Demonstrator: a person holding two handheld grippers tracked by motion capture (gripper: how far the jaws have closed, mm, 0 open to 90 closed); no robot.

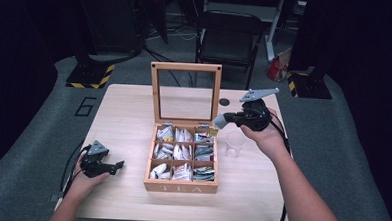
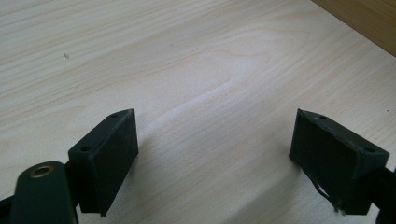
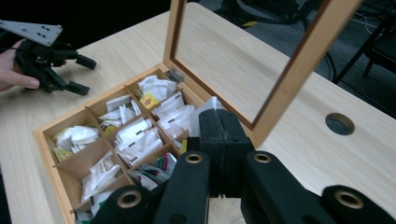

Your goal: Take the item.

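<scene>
The right claw, pressed shut on a white paper tea sachet, holds it above the open wooden tea box, likely bound for the clear plastic cup, while the left claw rests spread on the pale desk.

A clear plastic cup stands on the light wooden table, just right of the box. The table has a round dark hole near its far edge. Behind the table, on the grey floor, a black folding chair stands. A yellow-black striped base lies at far left.
</scene>
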